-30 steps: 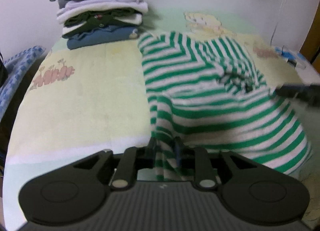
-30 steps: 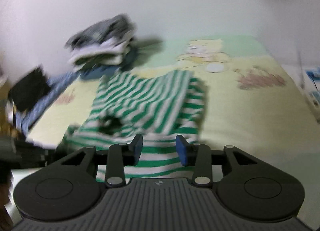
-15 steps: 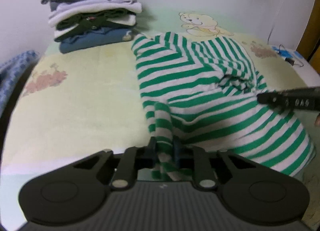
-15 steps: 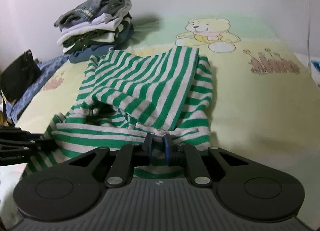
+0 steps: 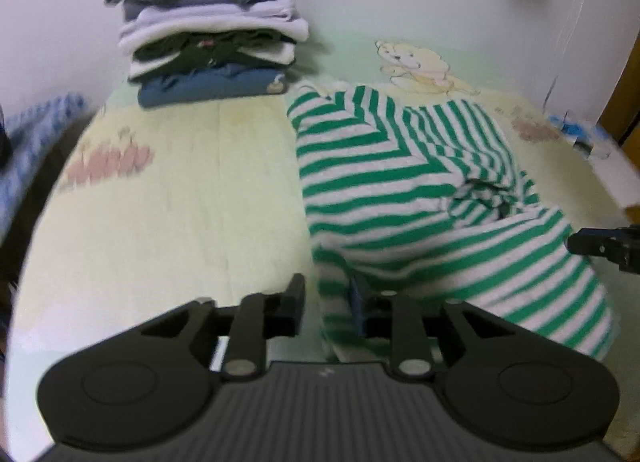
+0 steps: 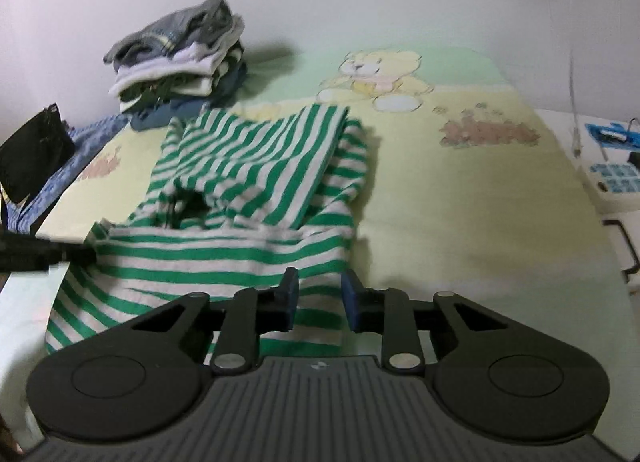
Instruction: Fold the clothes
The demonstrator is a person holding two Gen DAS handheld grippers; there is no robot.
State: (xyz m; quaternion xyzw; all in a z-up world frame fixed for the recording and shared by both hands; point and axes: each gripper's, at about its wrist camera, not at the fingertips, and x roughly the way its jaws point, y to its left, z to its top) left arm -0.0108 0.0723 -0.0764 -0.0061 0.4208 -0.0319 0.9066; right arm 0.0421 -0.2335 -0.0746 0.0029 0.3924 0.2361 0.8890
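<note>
A green and white striped garment (image 5: 404,190) lies rumpled on the bed sheet (image 5: 180,198); it also shows in the right wrist view (image 6: 240,198). My left gripper (image 5: 326,298) is open at the garment's near left corner, with the cloth edge lying loose between the jaws. My right gripper (image 6: 318,296) is open over the garment's near right hem, the cloth lying under and between its jaws. The right gripper's tip shows at the right edge of the left wrist view (image 5: 608,248). The left gripper's tip shows at the left of the right wrist view (image 6: 36,254).
A stack of folded clothes (image 5: 212,34) stands at the far left by the wall, also in the right wrist view (image 6: 180,58). Blue patterned cloth (image 6: 64,162) hangs at the bed's left side. A white stand with small items (image 6: 612,174) is to the right.
Both grippers were shut on the striped garment half a second ago; now both have opened and let the cloth go. The garment has settled on the bed.
</note>
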